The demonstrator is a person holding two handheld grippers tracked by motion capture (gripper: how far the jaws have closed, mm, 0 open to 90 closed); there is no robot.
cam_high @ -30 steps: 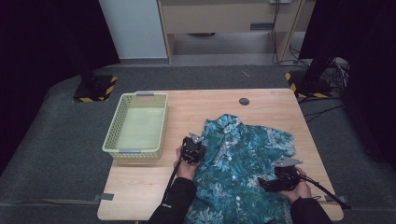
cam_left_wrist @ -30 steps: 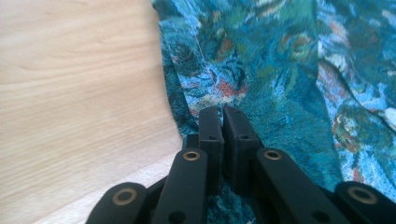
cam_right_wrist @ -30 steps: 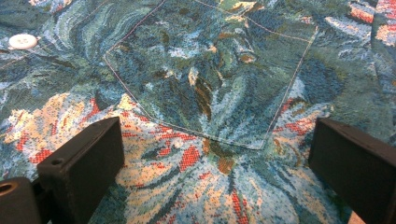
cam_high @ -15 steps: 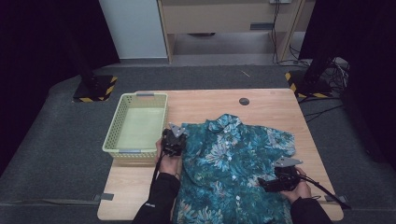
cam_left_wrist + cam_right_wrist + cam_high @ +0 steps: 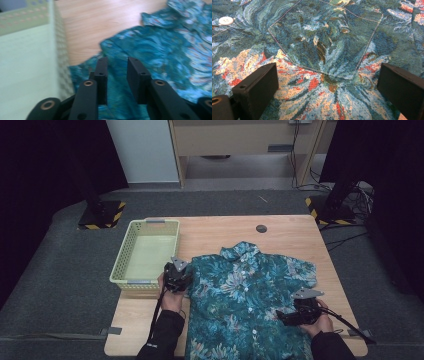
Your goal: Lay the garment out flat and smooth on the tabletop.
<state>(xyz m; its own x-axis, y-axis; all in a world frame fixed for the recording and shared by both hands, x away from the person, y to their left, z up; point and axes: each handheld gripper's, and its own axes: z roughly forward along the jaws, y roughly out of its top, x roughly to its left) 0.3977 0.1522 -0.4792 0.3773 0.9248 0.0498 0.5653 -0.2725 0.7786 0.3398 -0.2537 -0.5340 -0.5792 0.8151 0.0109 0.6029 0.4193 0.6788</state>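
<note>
Left gripper (image 5: 176, 276) just opening above shirt (image 5: 245, 305) sleeve; right gripper (image 5: 292, 316) gapes wide

The shirt (image 5: 250, 310) runs off the bottom edge of the high view at six o'clock, so its hem is cut away, and both forearms are cropped there too. The right hand (image 5: 320, 320) covers part of the cloth at its four o'clock side. In the left gripper view the whole picture is smeared by blur: the basket (image 5: 27, 62) at nine o'clock loses its mesh pattern and is cut by the left and top edges, and the shirt's collar at one o'clock is cropped by the top edge. In the right gripper view the shirt's breast pocket (image 5: 322, 37) is cut off at twelve o'clock
</note>
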